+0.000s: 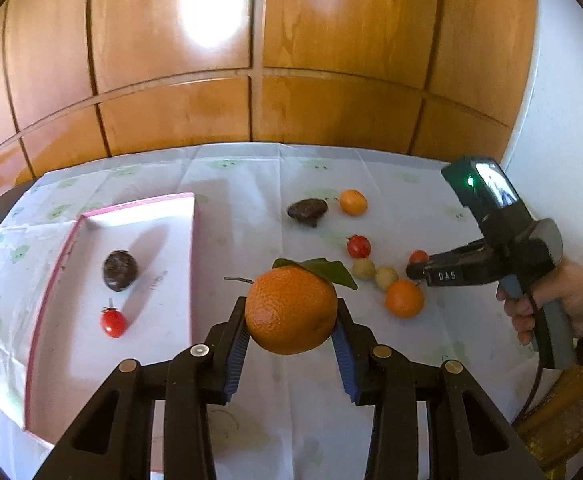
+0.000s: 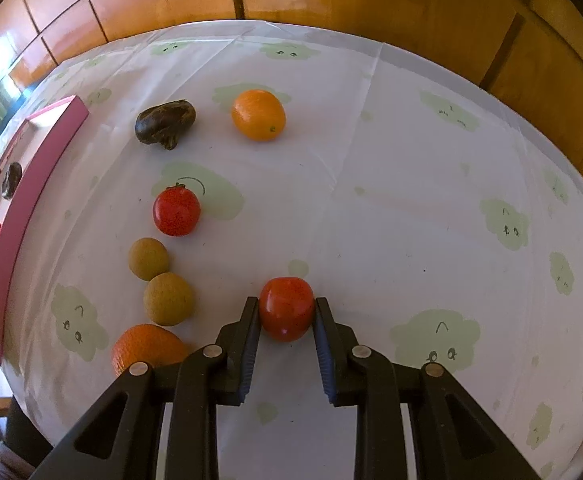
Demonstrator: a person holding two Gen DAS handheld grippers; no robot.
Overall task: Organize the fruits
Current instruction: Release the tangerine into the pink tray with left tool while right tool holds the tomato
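The left gripper (image 1: 291,322) clamps a leafy orange (image 1: 290,310) above the tabletop (image 1: 371,380), beside the pink-rimmed tray (image 1: 193,248); the right gripper (image 2: 286,312) pinches a cherry tomato (image 2: 286,308). Next, both likely go into the tray.

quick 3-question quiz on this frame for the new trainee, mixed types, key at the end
1. True or false: the left gripper is shut on the large leafy orange.
2. What does the right gripper hold? A) a beige round fruit B) a red tomato C) a dark wrinkled fruit
3. Fill in: the pink-edged tray already contains a dark fruit and a small red ______.

Key
1. True: both pads press the orange's sides.
2. B: the red tomato sits between the fingers, on or just above the tablecloth.
3. tomato
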